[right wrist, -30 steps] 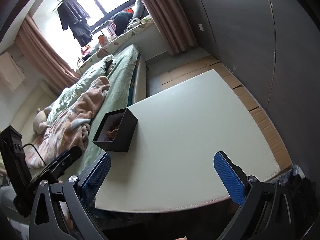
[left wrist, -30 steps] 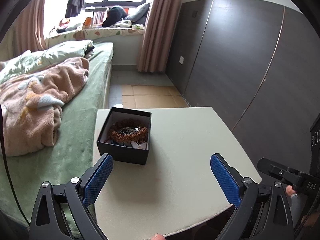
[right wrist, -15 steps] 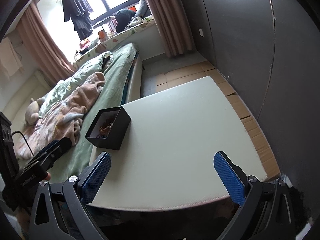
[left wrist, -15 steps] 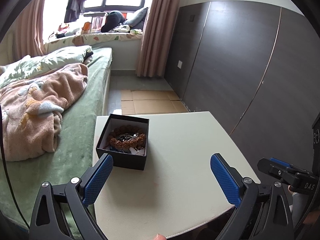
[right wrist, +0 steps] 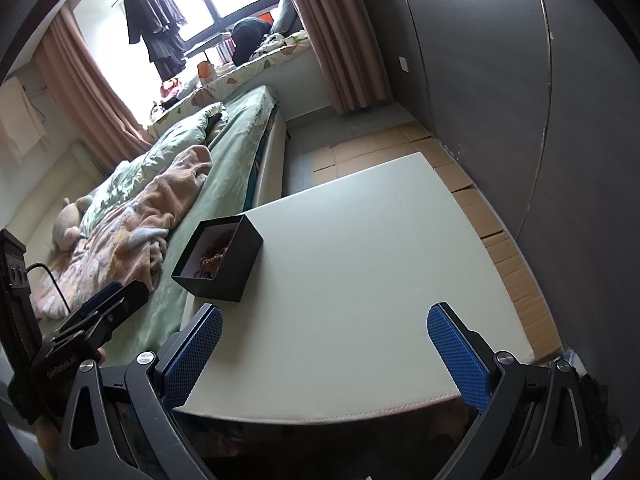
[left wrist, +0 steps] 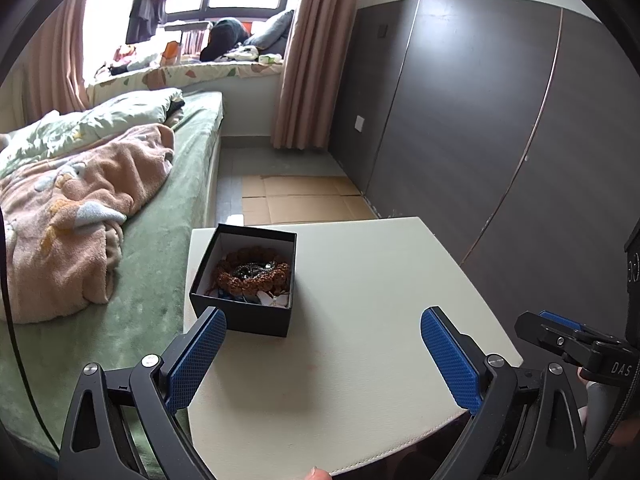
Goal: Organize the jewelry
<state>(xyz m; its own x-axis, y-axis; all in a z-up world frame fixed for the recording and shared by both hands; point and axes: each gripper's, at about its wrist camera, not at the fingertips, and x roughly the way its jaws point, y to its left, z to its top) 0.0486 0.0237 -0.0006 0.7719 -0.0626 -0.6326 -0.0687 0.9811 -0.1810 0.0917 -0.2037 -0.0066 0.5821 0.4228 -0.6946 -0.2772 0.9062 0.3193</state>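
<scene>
A black open box (left wrist: 244, 280) stands at the left side of the cream table (left wrist: 360, 272). It holds a brown beaded bracelet (left wrist: 252, 274) and other small jewelry. It also shows in the right wrist view (right wrist: 220, 256). My left gripper (left wrist: 323, 354) is open and empty, above the table's near edge, the box just beyond its left finger. My right gripper (right wrist: 325, 354) is open and empty over the table's near edge, right of the box. The right gripper shows at the right edge of the left wrist view (left wrist: 568, 336).
A bed (left wrist: 152, 240) with a green cover and a peach blanket (left wrist: 72, 208) lies against the table's left side. A dark wardrobe wall (left wrist: 480, 128) runs along the right. Flattened cardboard (left wrist: 300, 196) lies on the floor beyond the table.
Both grippers have drawn back and risen a little, so the box looks smaller and farther. Both stayed open and empty. The box has not moved.
</scene>
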